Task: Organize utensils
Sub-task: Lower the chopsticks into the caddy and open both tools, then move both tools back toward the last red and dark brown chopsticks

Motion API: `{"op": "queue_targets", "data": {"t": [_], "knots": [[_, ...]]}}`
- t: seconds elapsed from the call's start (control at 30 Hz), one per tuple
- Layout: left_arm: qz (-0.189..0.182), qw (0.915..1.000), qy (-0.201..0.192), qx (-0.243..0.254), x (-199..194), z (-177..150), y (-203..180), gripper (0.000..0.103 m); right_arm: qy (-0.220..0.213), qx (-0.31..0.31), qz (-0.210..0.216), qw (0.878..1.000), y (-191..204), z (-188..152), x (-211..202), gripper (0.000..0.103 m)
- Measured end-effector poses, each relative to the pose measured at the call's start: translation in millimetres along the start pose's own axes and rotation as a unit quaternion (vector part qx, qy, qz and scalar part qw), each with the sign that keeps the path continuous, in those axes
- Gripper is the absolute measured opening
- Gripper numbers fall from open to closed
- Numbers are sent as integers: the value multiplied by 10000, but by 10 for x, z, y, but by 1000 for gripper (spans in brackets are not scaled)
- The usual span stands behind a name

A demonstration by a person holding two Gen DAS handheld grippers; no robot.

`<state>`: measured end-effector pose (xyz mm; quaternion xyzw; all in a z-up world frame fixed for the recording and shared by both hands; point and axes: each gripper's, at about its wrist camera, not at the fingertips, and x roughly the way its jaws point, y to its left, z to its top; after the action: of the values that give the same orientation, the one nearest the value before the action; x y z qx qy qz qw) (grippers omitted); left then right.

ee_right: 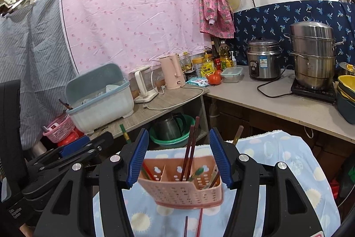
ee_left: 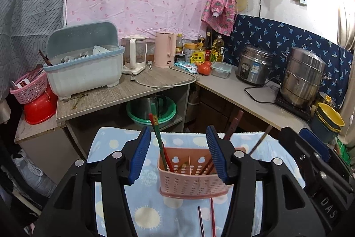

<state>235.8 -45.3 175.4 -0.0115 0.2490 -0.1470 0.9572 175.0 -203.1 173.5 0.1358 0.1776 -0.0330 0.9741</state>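
Note:
A pink perforated utensil caddy [ee_left: 195, 179] stands on a light blue towel [ee_left: 150, 210]; it also shows in the right wrist view [ee_right: 188, 190]. It holds several chopsticks: a red and a green one [ee_left: 158, 139] in its left section, dark ones [ee_right: 190, 148] in the middle and right. Two dark red chopsticks [ee_left: 207, 221] lie on the towel in front of it, also in the right wrist view [ee_right: 193, 226]. My left gripper [ee_left: 178, 154] is open, its pads on either side of the caddy. My right gripper [ee_right: 178, 157] is open, likewise framing the caddy.
Behind stands a counter [ee_left: 155, 79] with a blue dish drainer [ee_left: 86, 61], a glass kettle [ee_left: 134, 54], a pink kettle [ee_left: 165, 49], bottles, tomatoes, a rice cooker [ee_left: 254, 64] and a steel steamer pot [ee_left: 302, 77]. A pink basket [ee_left: 30, 87] sits on a red bowl at the left.

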Motion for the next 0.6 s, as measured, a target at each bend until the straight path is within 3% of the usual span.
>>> {"op": "queue_targets", "data": {"t": [0.6], "knots": [[-150,9983,535,159,-235,-748,-234,50,476,141,-157,9986,-198,-762,-540,56]]}}
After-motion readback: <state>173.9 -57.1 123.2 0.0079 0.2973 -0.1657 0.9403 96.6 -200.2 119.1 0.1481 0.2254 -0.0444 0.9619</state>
